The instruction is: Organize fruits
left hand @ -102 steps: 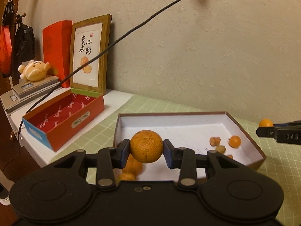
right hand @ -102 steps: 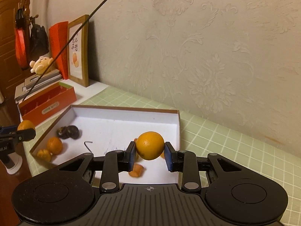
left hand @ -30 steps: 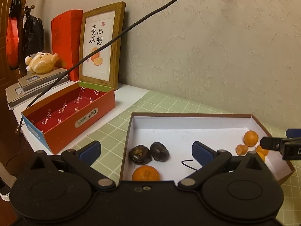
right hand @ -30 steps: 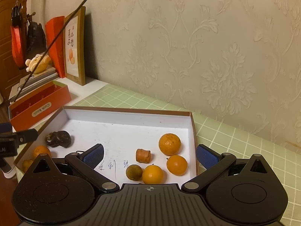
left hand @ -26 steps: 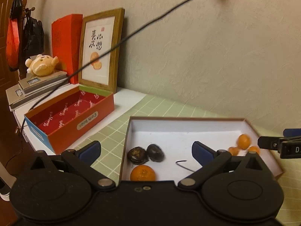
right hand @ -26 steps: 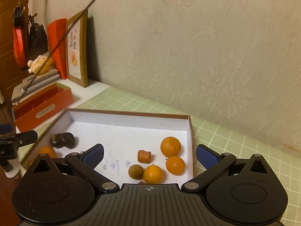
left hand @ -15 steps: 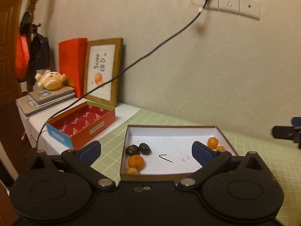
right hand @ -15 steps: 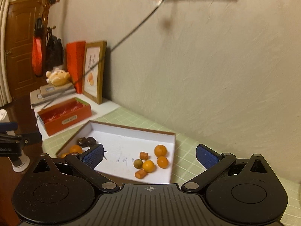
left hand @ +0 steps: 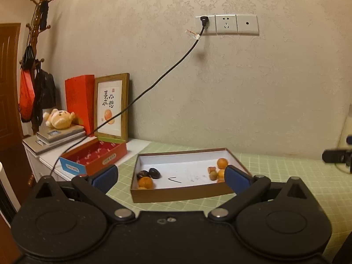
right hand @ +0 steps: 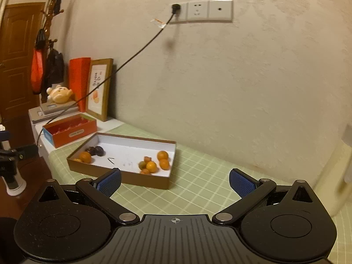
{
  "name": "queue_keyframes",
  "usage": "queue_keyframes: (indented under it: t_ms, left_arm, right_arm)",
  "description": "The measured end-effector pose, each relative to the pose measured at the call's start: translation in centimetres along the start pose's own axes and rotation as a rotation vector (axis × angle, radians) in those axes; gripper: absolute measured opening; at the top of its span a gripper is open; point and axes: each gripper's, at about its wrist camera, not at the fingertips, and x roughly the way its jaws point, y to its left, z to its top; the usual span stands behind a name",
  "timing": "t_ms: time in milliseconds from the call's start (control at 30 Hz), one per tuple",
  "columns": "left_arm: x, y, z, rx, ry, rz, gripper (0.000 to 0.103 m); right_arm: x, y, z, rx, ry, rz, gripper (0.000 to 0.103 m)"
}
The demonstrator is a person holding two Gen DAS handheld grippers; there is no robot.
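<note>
A shallow brown box (left hand: pixel 176 194) (right hand: pixel 123 177) with a white floor lies on the green checked cloth. At its left end sit an orange (left hand: pixel 145 182) (right hand: pixel 85 156) and two dark fruits (left hand: pixel 151 173) (right hand: pixel 95 150). At its right end several small oranges (left hand: pixel 222 162) (right hand: pixel 163 155) lie bunched together with some brownish bits. My left gripper (left hand: pixel 171 176) is open and empty, back from the box's near wall. My right gripper (right hand: pixel 175 181) is open and empty too, well short of the box. The right gripper's tip (left hand: pixel 335 155) shows at the left view's right edge.
A red open box (left hand: pixel 94 157) (right hand: pixel 70 132), a framed picture (left hand: pixel 111 107), a red bag, books and a plush toy stand on the white cabinet at left. A black cable (left hand: pixel 154 85) hangs from the wall socket. A coat stand and door are far left.
Both grippers have let go of their oranges into the box, opened wide and drawn back and up from it. The fruit lies still in the box.
</note>
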Motion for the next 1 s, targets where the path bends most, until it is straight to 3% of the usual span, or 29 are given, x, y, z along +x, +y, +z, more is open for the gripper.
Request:
queue_keyframes:
  t_ms: [200, 467, 1000]
  left_arm:
    - [0.4, -0.8, -2.0, 0.004, 0.024, 0.000, 0.097]
    - [0.7, -1.1, -2.4, 0.026, 0.033, 0.000, 0.097]
    - [0.6, 0.1, -2.4, -0.037, 0.031, -0.023, 0.097]
  right_arm:
    - [0.4, -1.5, -1.5, 0.054, 0.026, -0.041, 0.103]
    - [1.6, -2.1, -1.3, 0.059, 0.034, -0.036, 0.103]
    - [2.5, -1.5, -1.5, 0.047, 0.073, -0.048, 0.103]
